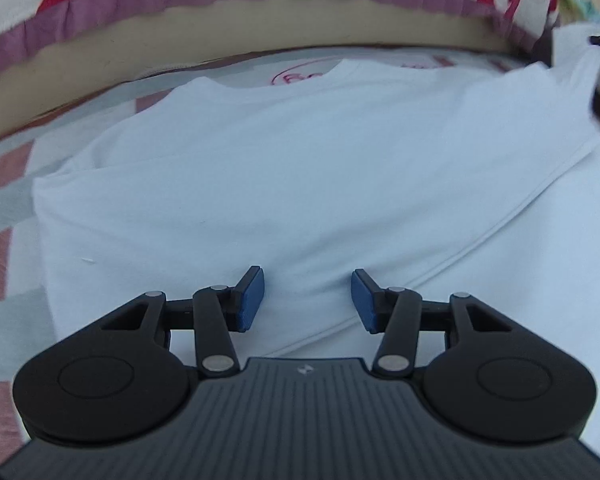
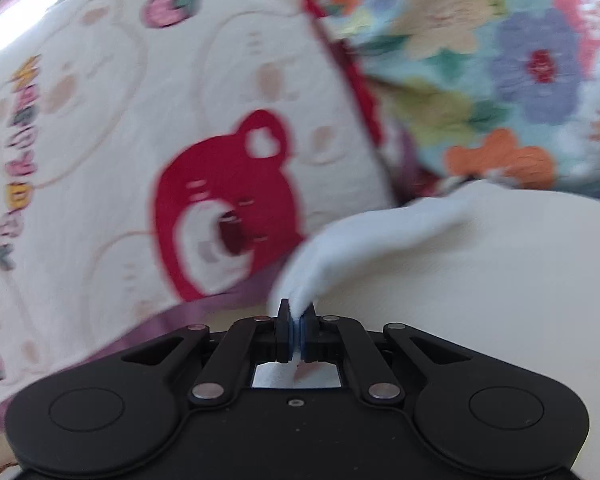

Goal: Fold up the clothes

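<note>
The shirt (image 1: 300,168) lies spread flat on a patterned bedsheet (image 1: 4,216), neckline at 12 o'clock in the left wrist view, with one layer already turned over so a hem runs diagonally from 5 toward 2 o'clock. A flat spread of this kind keeps the next crease straight.

The left gripper (image 1: 307,300) hangs over the lower middle of the shirt, fingers apart, nothing between the pads (image 1: 252,300). The placement suggests it is ready to pin or pick the cloth while the other side is drawn across.

The right gripper (image 2: 297,326) has its fingers pressed together on a corner of the white cloth (image 2: 380,232), which trails off toward 2 o'clock. A pinch at the edge probably serves to carry that portion over the body of the shirt.

Beyond, at 10 o'clock, a bear-print pillow (image 2: 180,140) with a purple frill; at 1 o'clock, a floral blanket (image 2: 500,60).
</note>
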{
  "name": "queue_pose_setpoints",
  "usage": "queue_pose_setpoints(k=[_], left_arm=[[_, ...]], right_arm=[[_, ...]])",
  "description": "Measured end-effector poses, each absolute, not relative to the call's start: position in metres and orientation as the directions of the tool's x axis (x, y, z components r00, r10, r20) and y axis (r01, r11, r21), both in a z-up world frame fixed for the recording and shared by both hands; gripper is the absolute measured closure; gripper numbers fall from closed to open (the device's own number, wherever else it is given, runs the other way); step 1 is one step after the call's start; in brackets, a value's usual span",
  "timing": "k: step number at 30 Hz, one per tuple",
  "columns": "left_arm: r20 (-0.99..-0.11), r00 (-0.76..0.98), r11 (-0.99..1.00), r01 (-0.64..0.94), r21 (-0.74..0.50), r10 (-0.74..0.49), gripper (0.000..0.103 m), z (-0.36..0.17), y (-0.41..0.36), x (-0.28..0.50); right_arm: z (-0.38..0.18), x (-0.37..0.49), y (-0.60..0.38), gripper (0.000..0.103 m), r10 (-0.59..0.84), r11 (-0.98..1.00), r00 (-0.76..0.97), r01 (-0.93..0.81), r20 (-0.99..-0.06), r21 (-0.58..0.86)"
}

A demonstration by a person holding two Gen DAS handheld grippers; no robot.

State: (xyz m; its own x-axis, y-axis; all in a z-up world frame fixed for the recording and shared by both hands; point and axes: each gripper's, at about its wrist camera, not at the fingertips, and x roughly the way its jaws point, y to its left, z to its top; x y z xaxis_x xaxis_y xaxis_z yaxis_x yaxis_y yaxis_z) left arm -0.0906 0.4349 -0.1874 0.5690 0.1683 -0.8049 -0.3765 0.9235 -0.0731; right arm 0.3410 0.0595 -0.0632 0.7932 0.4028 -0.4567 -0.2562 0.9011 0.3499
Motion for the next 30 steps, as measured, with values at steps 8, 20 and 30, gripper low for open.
queue_pose_setpoints(k=[8,20,30], left_arm=[[-0.813,0.562,0.915,-0.391,-0.099,0.152,0.052,-0.186,0.441,-0.088],[-0.683,0.728,0.860,-0.386,-0.335,0.061,0.050,-0.152,0.452,-0.107],[-0.648,0.737,0.777,-0.516,-0.360,0.189,0.047,-0.151,0.475,-0.142]], right_arm=[[-0.066,0.342,0.058,0.099,0.362,0.923,0.786,-0.227,-0.501,0.310],[-0.021,0.239,0.155,0.097,0.624,0.781,0.698,-0.561,-0.351,0.274],[-0.080,0.025,0.276,0.071,0.802,0.374,0.272,-0.923,-0.532,0.091]])
